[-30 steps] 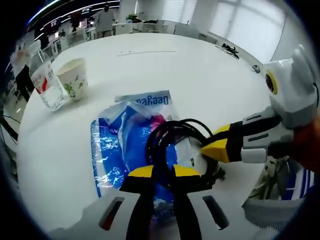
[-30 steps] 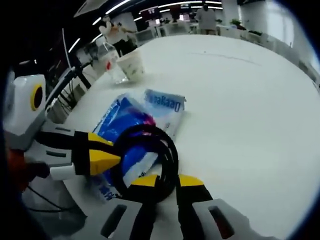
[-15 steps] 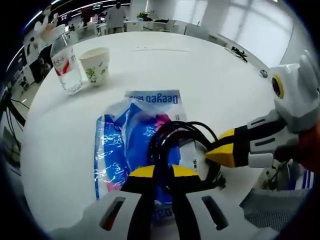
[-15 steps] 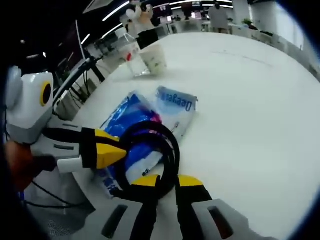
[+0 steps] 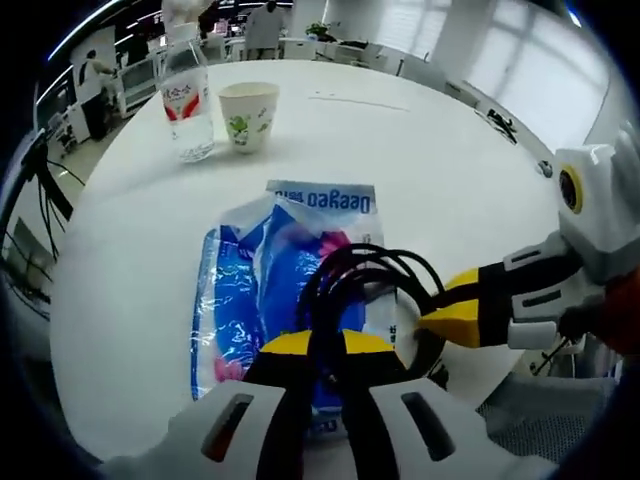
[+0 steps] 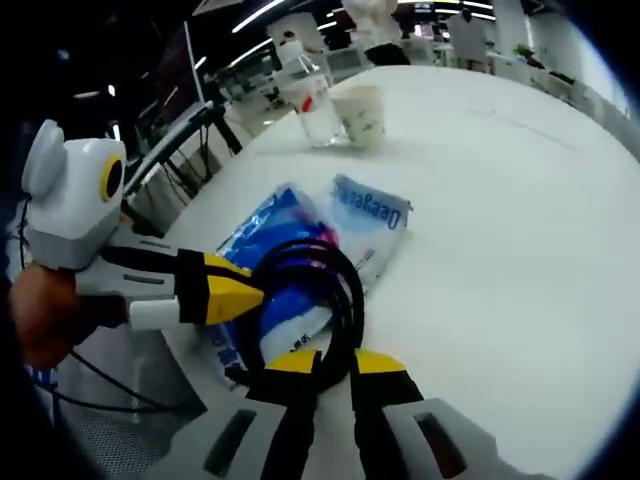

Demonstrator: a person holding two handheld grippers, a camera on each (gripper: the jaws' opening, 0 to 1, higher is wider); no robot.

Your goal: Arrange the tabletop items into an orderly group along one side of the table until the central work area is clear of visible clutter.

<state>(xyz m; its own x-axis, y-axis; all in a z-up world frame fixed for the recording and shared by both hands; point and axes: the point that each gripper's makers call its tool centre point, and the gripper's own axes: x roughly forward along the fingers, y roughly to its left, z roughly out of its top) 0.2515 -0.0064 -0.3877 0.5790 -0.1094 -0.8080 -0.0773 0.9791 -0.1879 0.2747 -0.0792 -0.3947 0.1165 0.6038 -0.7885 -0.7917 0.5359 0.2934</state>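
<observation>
Left hand-held gripper [image 5: 318, 345]: nearest in the left gripper view; yellow-tipped jaws drawn together, clamped on a strand of the black cable coil [image 5: 365, 300]. It shows again in the right gripper view, entering from the left with its tip at the coil's rim.

Right hand-held gripper [image 6: 323, 362]: nearest in the right gripper view; jaws together, pinching the coil at its near edge. In the left gripper view it enters from the right, tip against the coil's right side.

Reason for two grips (judgement): a loose coil springs apart if held at one point; pinching opposite sides should keep the loops bundled while it is shifted.

Black cable coil: several loops, lying on top of the blue plastic packet [image 5: 260, 290], near the tabletop's edge closest to the person.

Blue plastic packet: flat, crinkled, printed end pointing away; under the coil, touching it.

Tabletop [image 5: 420, 150]: white, round-edged; the middle beyond the packet is bare.

Paper cup [image 5: 247, 116] and water bottle [image 5: 186, 108]: far side, upright, just beside each other, well apart from the packet. They look like an already formed group at one edge.

Task status (judgement): coil and packet not yet with the cup and bottle; both still to be moved.

Risk (judgement): the packet may drag or slide as the coil lifts.

Background: office desks, distant people.
</observation>
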